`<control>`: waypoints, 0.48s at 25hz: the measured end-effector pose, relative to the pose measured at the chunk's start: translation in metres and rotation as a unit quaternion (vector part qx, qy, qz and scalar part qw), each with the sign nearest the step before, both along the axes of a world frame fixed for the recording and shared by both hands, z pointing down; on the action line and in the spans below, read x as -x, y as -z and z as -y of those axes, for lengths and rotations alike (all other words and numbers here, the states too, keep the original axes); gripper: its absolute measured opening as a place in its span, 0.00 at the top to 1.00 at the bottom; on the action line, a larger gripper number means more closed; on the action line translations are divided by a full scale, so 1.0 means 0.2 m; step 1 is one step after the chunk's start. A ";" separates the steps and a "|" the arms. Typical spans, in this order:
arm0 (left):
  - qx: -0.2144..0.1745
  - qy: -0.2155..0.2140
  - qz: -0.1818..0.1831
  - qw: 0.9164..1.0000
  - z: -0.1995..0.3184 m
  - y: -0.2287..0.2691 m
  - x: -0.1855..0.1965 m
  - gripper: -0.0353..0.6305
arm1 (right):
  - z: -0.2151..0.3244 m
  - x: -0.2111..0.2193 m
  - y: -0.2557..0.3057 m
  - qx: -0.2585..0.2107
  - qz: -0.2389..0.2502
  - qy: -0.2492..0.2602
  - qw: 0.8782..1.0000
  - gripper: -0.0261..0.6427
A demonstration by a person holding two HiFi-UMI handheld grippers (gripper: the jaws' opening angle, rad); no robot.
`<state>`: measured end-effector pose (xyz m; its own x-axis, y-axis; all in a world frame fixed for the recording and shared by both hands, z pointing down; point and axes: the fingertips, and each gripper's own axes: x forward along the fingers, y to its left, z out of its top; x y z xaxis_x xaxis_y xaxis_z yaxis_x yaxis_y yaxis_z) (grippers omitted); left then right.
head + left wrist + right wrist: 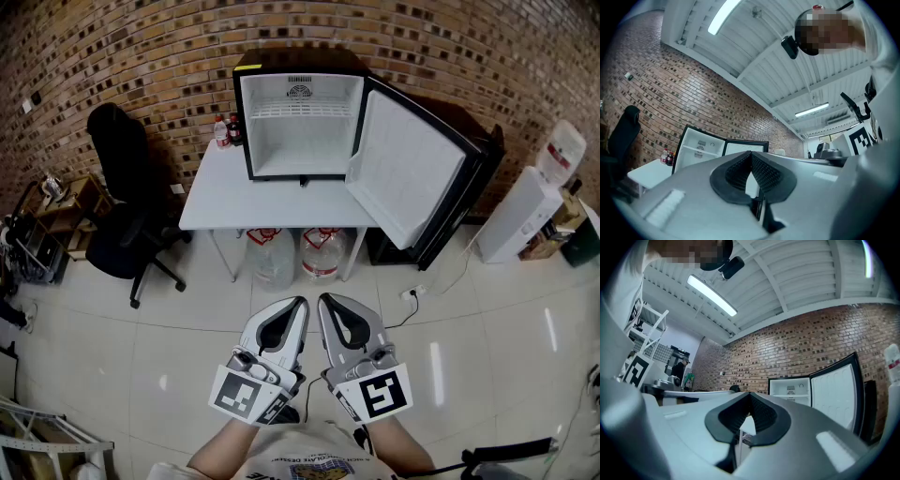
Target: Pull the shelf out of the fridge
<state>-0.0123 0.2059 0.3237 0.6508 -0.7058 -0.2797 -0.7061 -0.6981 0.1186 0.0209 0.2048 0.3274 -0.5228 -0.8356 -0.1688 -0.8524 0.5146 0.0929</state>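
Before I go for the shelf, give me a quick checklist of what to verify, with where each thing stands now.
1. Door open: ok, swung wide to the right.
2. Shelf in the fridge: ok, seated high inside, nothing seen on it.
3. Left gripper empty: ok, nothing between its jaws.
4. Right gripper empty: ok, nothing between its jaws.
5. Jaws open to take the shelf: not ok, both shut.
6. Close enough to the fridge: not ok, both grippers hang over the floor, well short of the table.
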 end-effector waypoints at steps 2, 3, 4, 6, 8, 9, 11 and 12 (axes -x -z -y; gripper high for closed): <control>0.000 -0.001 -0.003 1.000 0.05 0.02 0.04 0.94 | 0.05 0.03 0.01 0.001 -0.001 -0.002 1.000 0.95; 0.000 -0.001 -0.004 1.000 0.08 0.02 0.06 0.94 | 0.08 0.05 0.02 0.001 -0.002 -0.003 1.000 0.95; 0.000 -0.002 -0.006 1.000 0.11 0.03 0.08 0.94 | 0.11 0.07 0.03 0.001 -0.003 -0.004 1.000 0.95; 0.001 -0.005 -0.010 1.000 0.17 0.04 0.12 0.94 | 0.16 0.11 0.04 0.001 -0.005 -0.006 1.000 0.96; 0.001 -0.009 -0.013 1.000 0.22 0.06 0.15 0.94 | 0.21 0.15 0.06 0.001 -0.008 -0.010 1.000 0.95; 0.001 -0.012 -0.015 1.000 0.24 0.06 0.17 0.94 | 0.23 0.17 0.06 0.001 -0.010 -0.013 1.000 0.95; 0.000 -0.018 -0.017 1.000 0.28 0.08 0.21 0.94 | 0.26 0.22 0.07 0.000 -0.015 -0.017 1.000 0.95; -0.001 -0.020 -0.019 1.000 0.30 0.08 0.24 0.94 | 0.27 0.24 0.07 0.000 -0.018 -0.018 1.000 0.96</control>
